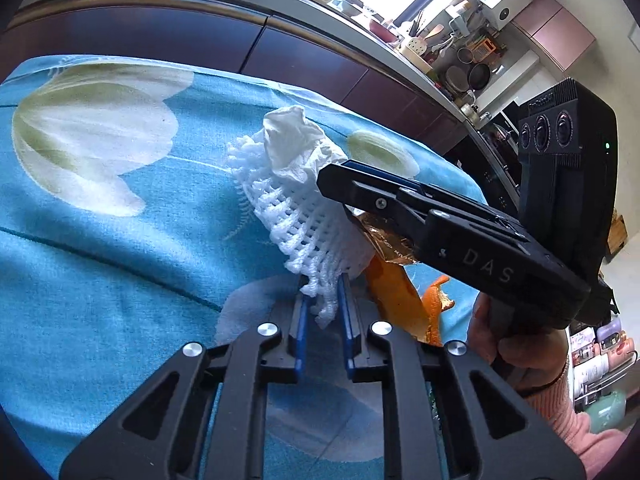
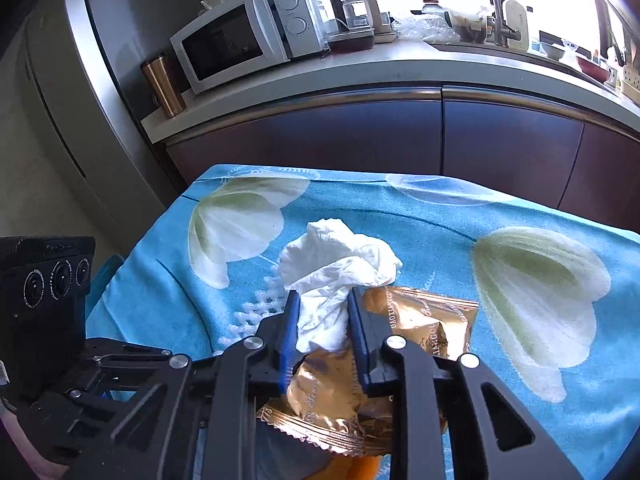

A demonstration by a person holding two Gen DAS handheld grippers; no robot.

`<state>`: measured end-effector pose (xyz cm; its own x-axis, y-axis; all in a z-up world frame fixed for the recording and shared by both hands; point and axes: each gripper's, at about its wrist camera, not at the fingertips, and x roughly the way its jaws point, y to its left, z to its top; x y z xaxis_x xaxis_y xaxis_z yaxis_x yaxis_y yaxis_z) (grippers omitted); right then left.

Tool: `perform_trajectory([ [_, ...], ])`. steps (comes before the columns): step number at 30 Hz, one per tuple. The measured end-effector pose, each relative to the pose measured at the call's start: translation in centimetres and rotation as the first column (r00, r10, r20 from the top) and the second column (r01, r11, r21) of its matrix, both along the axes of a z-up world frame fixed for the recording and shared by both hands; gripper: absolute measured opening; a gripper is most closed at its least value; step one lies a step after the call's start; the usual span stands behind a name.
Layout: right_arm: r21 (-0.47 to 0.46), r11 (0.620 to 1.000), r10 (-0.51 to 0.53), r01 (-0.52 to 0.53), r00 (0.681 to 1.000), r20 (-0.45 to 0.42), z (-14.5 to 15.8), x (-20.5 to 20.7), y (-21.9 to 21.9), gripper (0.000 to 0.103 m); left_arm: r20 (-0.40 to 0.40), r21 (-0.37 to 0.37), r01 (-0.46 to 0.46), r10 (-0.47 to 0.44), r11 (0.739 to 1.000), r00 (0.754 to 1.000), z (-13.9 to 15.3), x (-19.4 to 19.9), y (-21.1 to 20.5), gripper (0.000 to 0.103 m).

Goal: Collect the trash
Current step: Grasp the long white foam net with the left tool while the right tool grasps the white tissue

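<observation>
Two blue pads of the left gripper [image 1: 323,300] fill the bottom of the left wrist view, and they are pressed together on the lower end of a white foam net [image 1: 296,216], the kind that wraps fruit. This net has an open mesh with a frayed, fringed edge, and it lies on a blue cloth [image 1: 120,264] printed with big white flowers. On top of the net sits a crumpled white tissue [image 1: 296,140], soft and full of folds.

To the right of the net there is an orange peel [image 1: 396,300], bright orange outside and paler inside, with a torn, curled edge. A shiny gold wrapper [image 1: 384,240] shows between the net and the peel, partly hidden under the right gripper [image 1: 340,178], which comes in from the right. A hand [image 1: 516,344] in a pink sleeve holds that tool.

In the right wrist view, the right gripper [image 2: 322,322] pinches the lower part of the tissue [image 2: 340,256] between its blue pads. The gold wrapper [image 2: 436,320] lies just under and beside the pads; it is wrinkled, with printed letters and a crimped edge. All the trash lies together in one small heap near the middle of the cloth [image 2: 440,216]. Behind the cloth stand dark cabinets [image 2: 360,136], and a white microwave [image 2: 248,32] sits on the counter.
</observation>
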<state>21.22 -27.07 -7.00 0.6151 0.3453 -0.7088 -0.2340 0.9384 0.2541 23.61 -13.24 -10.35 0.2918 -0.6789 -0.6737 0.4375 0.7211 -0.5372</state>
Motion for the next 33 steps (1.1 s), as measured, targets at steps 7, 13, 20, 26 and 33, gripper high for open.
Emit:
perform_trajectory([
  [7,0.033,0.999,-0.011,0.010,1.000,0.023,0.6,-1.0,-0.8,0.009,0.057,-0.008,-0.024,0.024,1.000,0.998,1.2,-1.2,1.9,0.010],
  [13,0.072,0.997,-0.002,-0.002,0.998,0.055,1.6,-2.2,-0.7,0.008,0.108,0.014,-0.054,0.052,0.998,0.993,2.5,-3.0,4.0,0.010],
  [20,0.101,0.994,0.023,-0.032,0.996,0.083,2.5,-3.6,0.3,0.008,0.174,0.051,-0.092,0.082,0.994,0.981,4.0,-5.6,7.2,0.010],
  [26,0.127,0.990,0.045,-0.058,0.994,0.105,3.0,-4.6,1.2,0.008,0.193,0.056,-0.119,0.106,0.991,0.975,4.7,-7.4,9.9,0.010],
  [33,0.152,0.985,0.068,-0.087,0.990,0.126,3.5,-5.9,2.1,0.008,0.204,0.073,-0.148,0.130,0.986,0.970,4.2,-9.6,12.9,0.010],
])
